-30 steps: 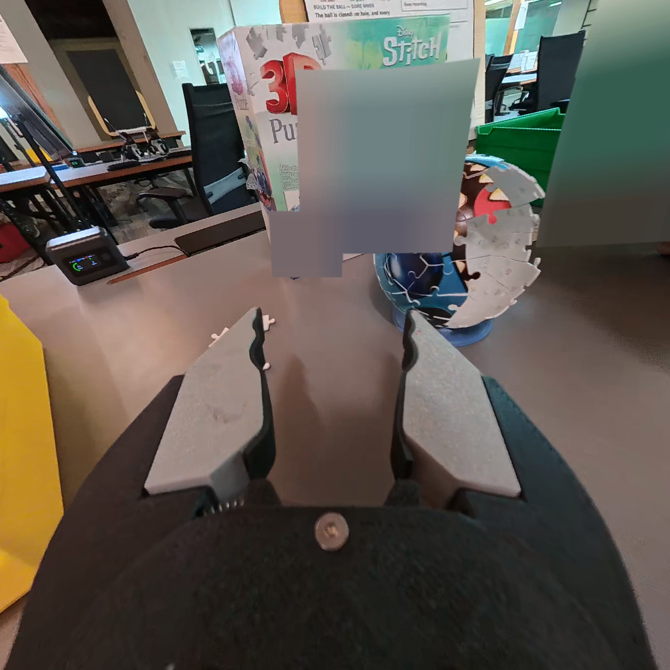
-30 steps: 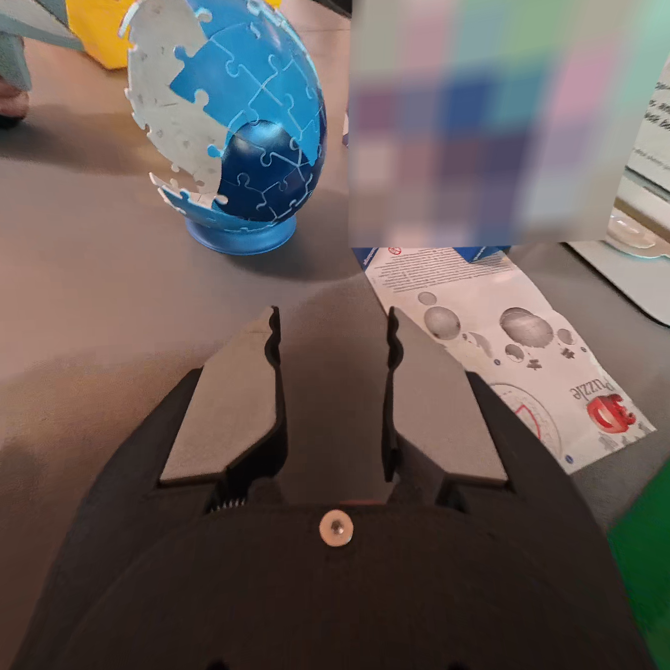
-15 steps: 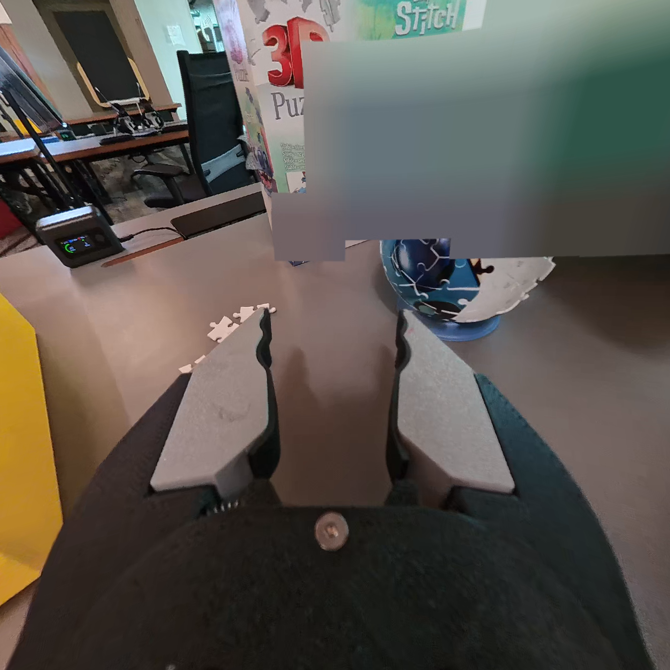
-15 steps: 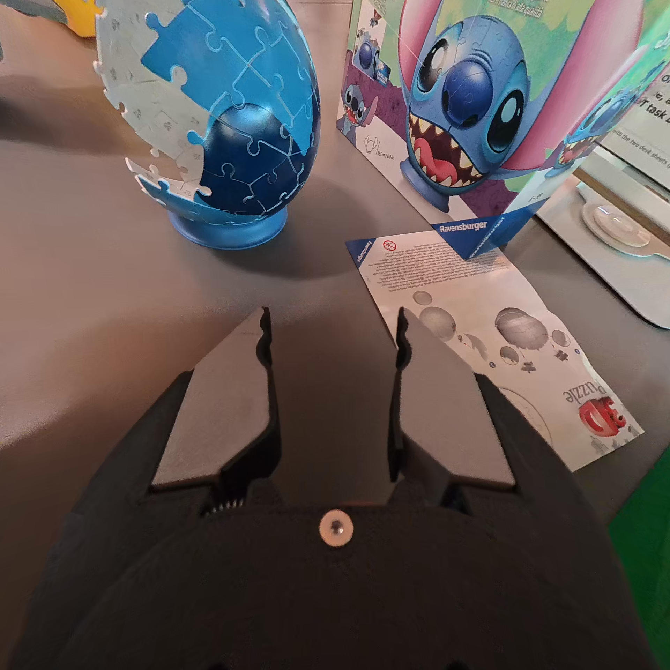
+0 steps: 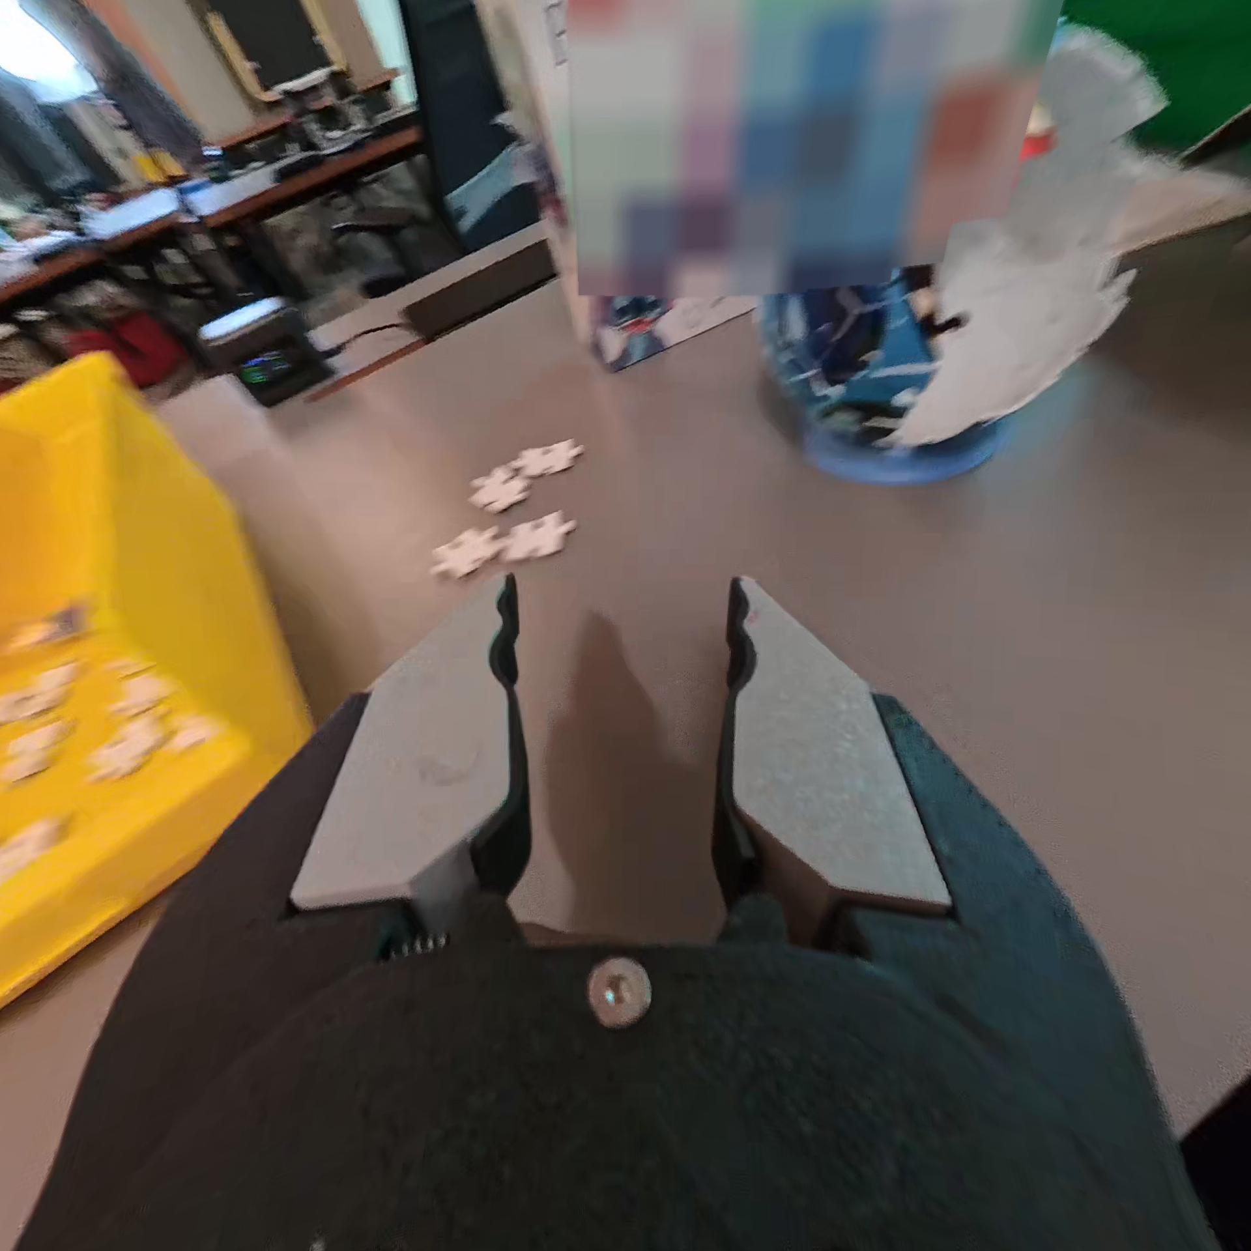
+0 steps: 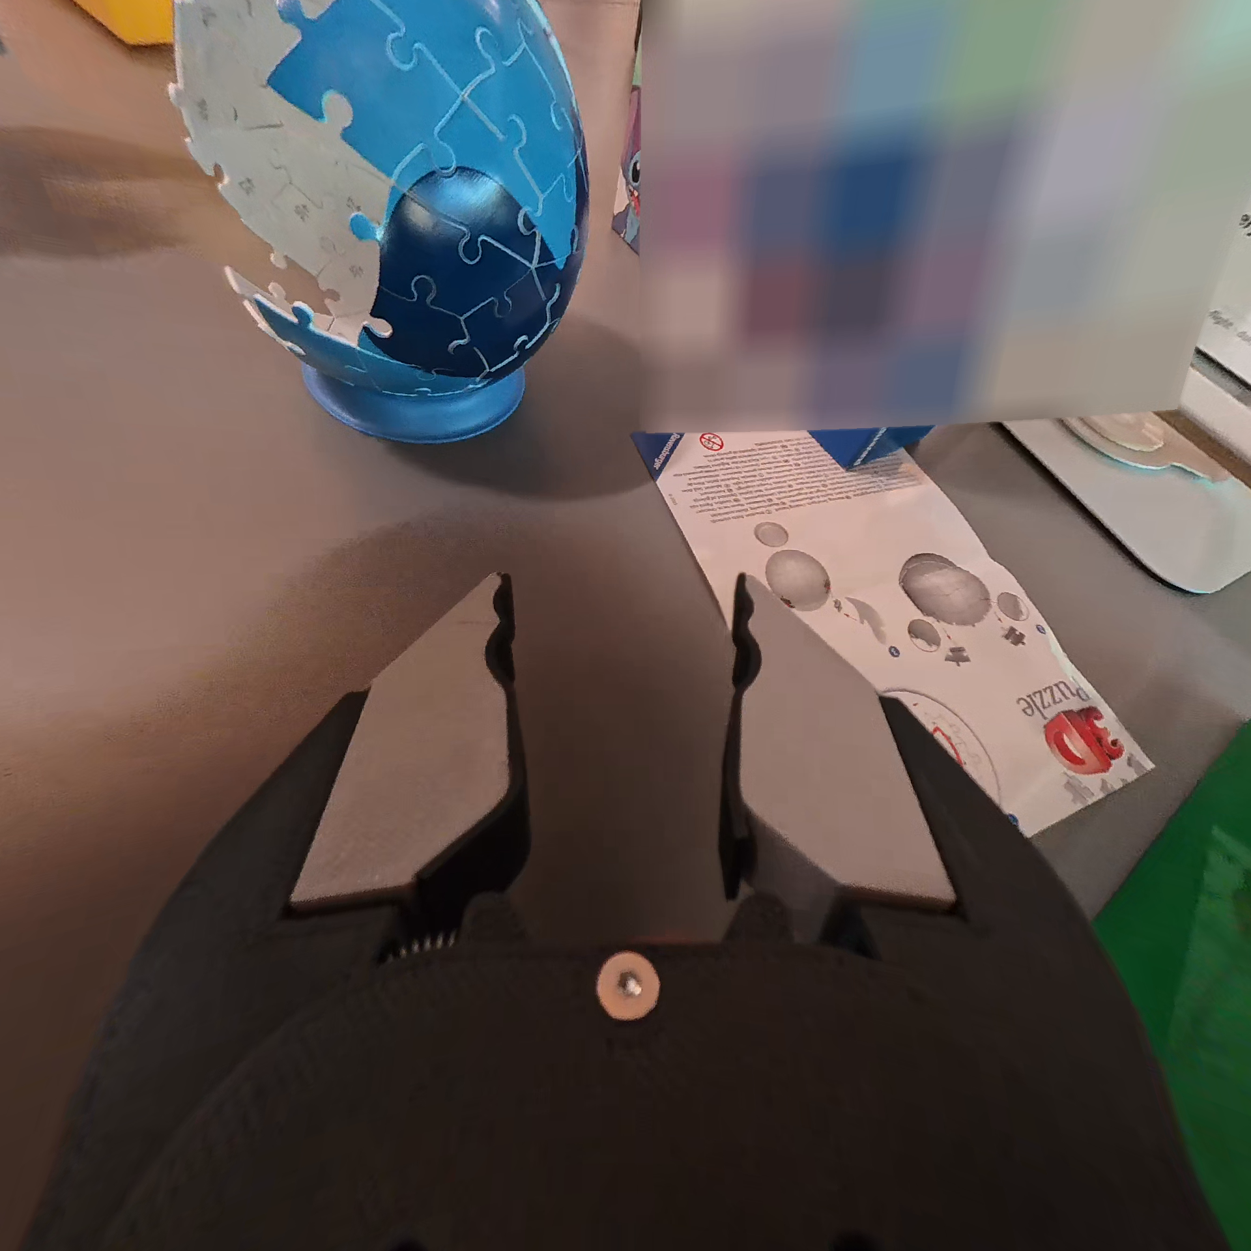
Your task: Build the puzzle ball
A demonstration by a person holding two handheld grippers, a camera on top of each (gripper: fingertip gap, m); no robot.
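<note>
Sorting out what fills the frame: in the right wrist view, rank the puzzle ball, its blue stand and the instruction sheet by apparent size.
1. Instruction sheet, though it lies nearer the camera
2. Puzzle ball
3. Blue stand

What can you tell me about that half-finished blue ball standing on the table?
The puzzle ball is a partly built hollow shell of curved, interlocking pieces that look like glossy plastic. Outside, the pieces are light blue above and dark navy lower down; where the shell is open, their plain white inner faces show, ending in a jagged edge of knobs. It stands upright on a round blue stand on the grey-brown table, beside the puzzle box. Neither gripper touches it. In the left wrist view it is blurred.
</note>
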